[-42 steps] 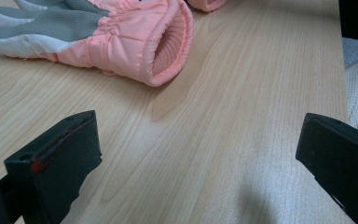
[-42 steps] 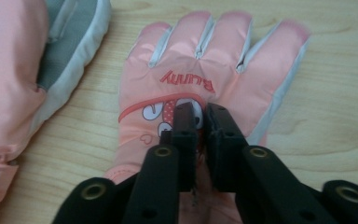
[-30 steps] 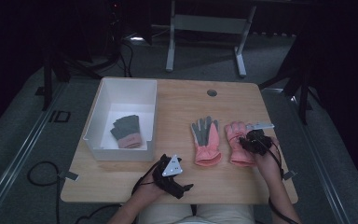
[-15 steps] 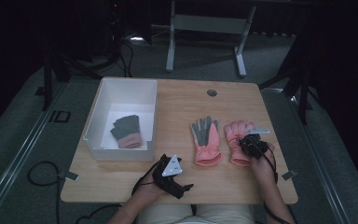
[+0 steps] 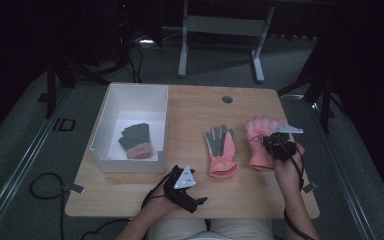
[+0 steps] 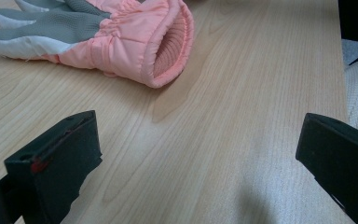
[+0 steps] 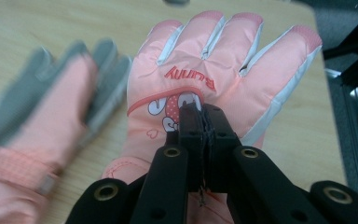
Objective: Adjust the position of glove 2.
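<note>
A pink glove (image 5: 258, 134) (image 7: 223, 60) printed with a cartoon lies back up at the right of the wooden table (image 5: 195, 107). My right gripper (image 5: 274, 144) (image 7: 201, 112) is shut on a pinch of its back fabric; the jaws have just been closing on it. Its partner glove (image 5: 221, 150) (image 6: 121, 42) (image 7: 42, 107) lies grey palm up to the left, cuff toward me. My left gripper (image 5: 185, 187) (image 6: 198, 135) rests open at the table's near edge, facing that cuff, nothing between its jaws.
A white bin (image 5: 130, 92) stands at the table's left and holds a folded grey and pink glove pair (image 5: 136, 141). A round cable hole (image 5: 227, 99) is at the back of the table. Dark floor and a desk frame lie beyond.
My right gripper slid back from the glove's fingers to its middle, closed on the fabric and began to rise. The left gripper has stayed put.
</note>
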Motion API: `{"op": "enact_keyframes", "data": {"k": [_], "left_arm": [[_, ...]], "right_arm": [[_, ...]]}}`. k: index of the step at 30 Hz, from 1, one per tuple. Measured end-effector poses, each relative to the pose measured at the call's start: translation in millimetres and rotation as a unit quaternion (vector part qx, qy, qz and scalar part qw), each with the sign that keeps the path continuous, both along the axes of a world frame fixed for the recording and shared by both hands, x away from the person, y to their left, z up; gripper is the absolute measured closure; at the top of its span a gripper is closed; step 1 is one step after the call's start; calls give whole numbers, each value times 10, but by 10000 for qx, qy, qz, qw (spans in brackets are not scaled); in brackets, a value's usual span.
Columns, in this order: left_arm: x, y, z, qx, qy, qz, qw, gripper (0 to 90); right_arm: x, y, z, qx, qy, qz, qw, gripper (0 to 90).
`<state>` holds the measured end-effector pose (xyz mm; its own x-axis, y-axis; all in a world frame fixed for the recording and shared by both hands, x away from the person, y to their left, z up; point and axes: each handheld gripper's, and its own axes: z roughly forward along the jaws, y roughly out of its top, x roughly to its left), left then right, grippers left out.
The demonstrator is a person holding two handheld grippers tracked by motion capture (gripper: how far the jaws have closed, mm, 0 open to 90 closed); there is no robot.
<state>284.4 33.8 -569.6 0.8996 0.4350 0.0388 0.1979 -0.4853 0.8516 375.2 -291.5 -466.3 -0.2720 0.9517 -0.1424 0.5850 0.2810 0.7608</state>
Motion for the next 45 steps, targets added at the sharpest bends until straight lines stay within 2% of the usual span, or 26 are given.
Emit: {"op": "enact_keyframes", "data": {"k": [4,5,7,12,22,25,29,34,41,42,45], "left_arm": [[3,-2,-2,-2,5,8,10000,0],[3,-2,-2,-2,5,8,10000,0],[9,1,-1,29,-10,-1,10000,0],[5,-2,-3,25,-6,-6,10000,0],[5,0,-1,26,-2,-13,10000,0],[6,0,3,25,-5,-20,10000,0],[7,0,0,0,22,-24,10000,0],[3,-2,1,10,14,-14,10000,0],[8,9,14,-5,26,-5,10000,0],[8,9,14,-5,26,-5,10000,0],[7,7,13,12,29,-6,10000,0]], "right_arm": [[-53,125,235,56,-165,60,9998,877],[-53,125,235,56,-165,60,9998,877],[-85,242,396,138,-302,127,9994,877],[-132,453,586,172,-463,249,9985,877],[-197,879,634,126,-473,401,9980,877],[-230,992,608,149,-501,437,9977,877],[-254,1119,498,219,-317,466,9982,877],[-245,1248,312,124,-166,451,9988,877],[-157,1286,49,123,162,356,9992,876],[-157,1286,49,123,162,356,9992,876],[-108,1303,-141,21,360,308,9989,874]]}}
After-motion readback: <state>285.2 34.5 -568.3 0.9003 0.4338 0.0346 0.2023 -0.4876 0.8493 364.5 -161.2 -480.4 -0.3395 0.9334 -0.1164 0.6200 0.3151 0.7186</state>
